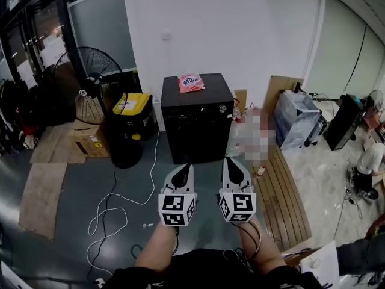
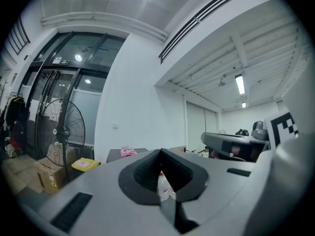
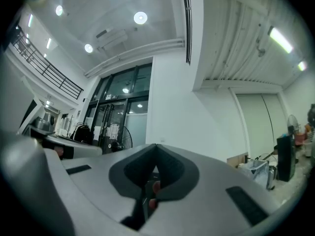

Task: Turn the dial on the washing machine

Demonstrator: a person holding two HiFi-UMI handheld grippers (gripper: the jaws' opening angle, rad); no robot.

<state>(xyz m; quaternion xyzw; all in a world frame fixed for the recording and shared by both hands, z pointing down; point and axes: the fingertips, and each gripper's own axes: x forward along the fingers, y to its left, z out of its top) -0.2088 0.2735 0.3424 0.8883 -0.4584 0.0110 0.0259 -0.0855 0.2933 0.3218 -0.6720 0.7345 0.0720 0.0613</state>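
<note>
The washing machine [image 1: 197,125] is a black box standing against the white wall, a few steps ahead of me. A small silver dial [image 1: 222,108] sits at its upper right front corner, and a pink packet [image 1: 190,82] lies on its top. My left gripper [image 1: 185,169] and right gripper [image 1: 231,163] hang side by side in front of my knees, well short of the machine. On both, the jaws are pressed together with nothing between them. In the left gripper view the left gripper [image 2: 160,155] points toward the machine top [image 2: 114,155]. The right gripper [image 3: 156,150] aims at the wall.
A floor fan [image 1: 90,83], a black bin with a yellow lid [image 1: 132,105] and a cardboard box [image 1: 90,141] stand left of the machine. A white cable [image 1: 114,205] loops over the grey floor. Wooden planks [image 1: 289,194], a bottle [image 1: 260,171] and a grey crate [image 1: 298,119] lie to the right.
</note>
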